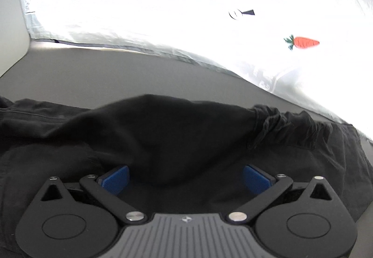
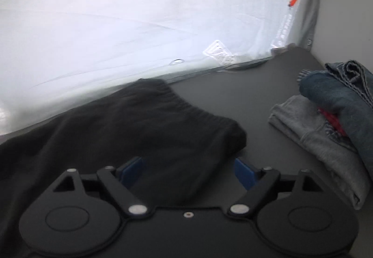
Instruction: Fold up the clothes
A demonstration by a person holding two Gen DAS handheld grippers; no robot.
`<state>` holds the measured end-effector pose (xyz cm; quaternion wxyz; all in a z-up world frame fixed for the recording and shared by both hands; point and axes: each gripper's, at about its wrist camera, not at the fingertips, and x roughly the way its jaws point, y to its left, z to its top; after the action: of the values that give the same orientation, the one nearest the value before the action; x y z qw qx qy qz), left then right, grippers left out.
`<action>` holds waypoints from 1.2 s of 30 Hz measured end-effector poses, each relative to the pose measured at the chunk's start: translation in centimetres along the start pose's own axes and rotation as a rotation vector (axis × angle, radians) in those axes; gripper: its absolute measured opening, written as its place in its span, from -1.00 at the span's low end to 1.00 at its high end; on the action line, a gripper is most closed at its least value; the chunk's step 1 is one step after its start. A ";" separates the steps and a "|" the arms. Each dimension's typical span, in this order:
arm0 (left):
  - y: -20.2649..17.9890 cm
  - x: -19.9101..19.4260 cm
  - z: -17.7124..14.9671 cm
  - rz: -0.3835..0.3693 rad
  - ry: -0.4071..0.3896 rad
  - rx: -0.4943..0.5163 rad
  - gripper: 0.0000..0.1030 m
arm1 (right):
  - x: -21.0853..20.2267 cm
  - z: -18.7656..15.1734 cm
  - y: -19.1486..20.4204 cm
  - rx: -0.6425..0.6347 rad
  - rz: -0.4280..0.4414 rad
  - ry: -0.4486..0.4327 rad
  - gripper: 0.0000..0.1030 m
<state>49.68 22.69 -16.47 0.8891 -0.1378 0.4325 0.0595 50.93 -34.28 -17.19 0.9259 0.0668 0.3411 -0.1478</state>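
Note:
A black garment (image 1: 163, 132) lies bunched on the grey table (image 1: 116, 71), its gathered elastic edge (image 1: 291, 127) to the right. My left gripper (image 1: 186, 178) stands open just over it. The blue pads (image 1: 116, 178) are wide apart, cloth lies loose between them, and neither pad presses on it. In the right wrist view the same black garment (image 2: 139, 123) shows its ribbed waistband (image 2: 186, 104). My right gripper (image 2: 187, 171) is open over the near fold, and one blue pad (image 2: 243, 173) sits at the cloth's right edge.
A white sheet (image 1: 163, 13) with a carrot print (image 1: 303, 42) hangs behind the table; it also shows in the right view (image 2: 139, 25). At the right lies a folded pile: a grey garment (image 2: 314, 137), jeans (image 2: 338, 95) and something red (image 2: 332, 120).

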 end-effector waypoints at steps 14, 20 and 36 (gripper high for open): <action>14.0 -3.9 -5.7 0.229 -0.024 -0.115 1.00 | -13.3 -15.9 22.7 -0.517 0.553 0.151 0.50; 16.7 -2.7 -4.0 0.271 -0.049 -0.062 1.00 | -16.6 -17.7 28.8 -0.609 0.762 0.139 -0.12; 21.2 -2.4 -4.3 0.049 -0.050 -0.109 1.00 | -13.9 -18.5 39.9 -0.839 0.876 0.236 0.01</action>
<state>40.18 41.68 -21.26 0.8891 -0.1737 0.4094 0.1079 42.26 10.86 -21.25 0.8041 -0.1532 0.4109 0.4014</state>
